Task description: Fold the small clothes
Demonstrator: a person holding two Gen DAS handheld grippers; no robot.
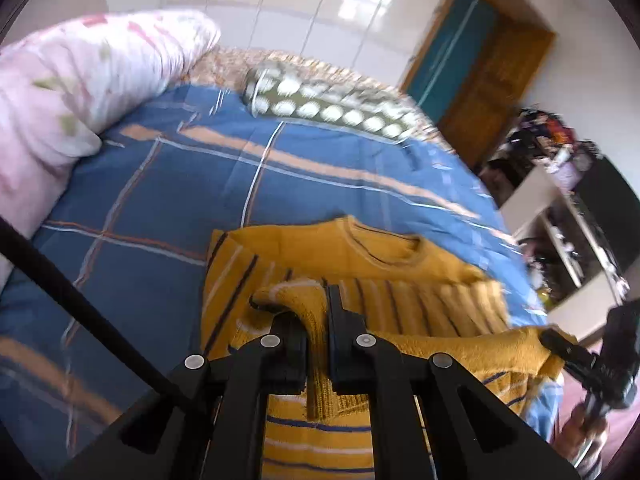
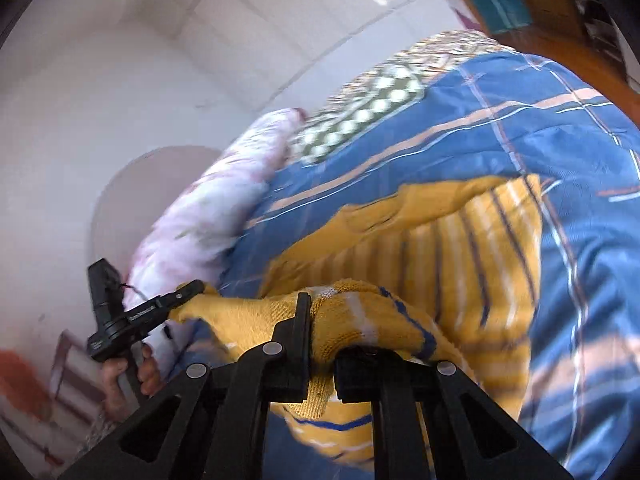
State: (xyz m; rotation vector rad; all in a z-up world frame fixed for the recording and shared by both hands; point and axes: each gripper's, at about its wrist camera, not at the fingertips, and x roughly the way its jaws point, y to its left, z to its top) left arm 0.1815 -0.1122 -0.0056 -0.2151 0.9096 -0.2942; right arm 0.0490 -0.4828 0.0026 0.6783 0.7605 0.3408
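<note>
A small yellow knit sweater (image 1: 352, 256) with dark and white stripes lies on a blue plaid bedsheet (image 1: 168, 184), collar toward the far side. My left gripper (image 1: 314, 300) is shut on the sweater's ribbed hem edge and holds it lifted over the body. My right gripper (image 2: 320, 312) is shut on another part of the same hem (image 2: 360, 312), also lifted. Each gripper shows in the other's view: the right gripper (image 1: 560, 340) at the far right, the left gripper (image 2: 192, 290) at the left, both pinching yellow cloth. The sweater's lower part hangs between them.
A pink floral quilt (image 1: 80, 92) lies bunched at the bed's left. A green pillow with white dots (image 1: 328, 104) lies at the head of the bed. A wooden door (image 1: 492, 92) and cluttered white shelves (image 1: 560, 216) stand to the right.
</note>
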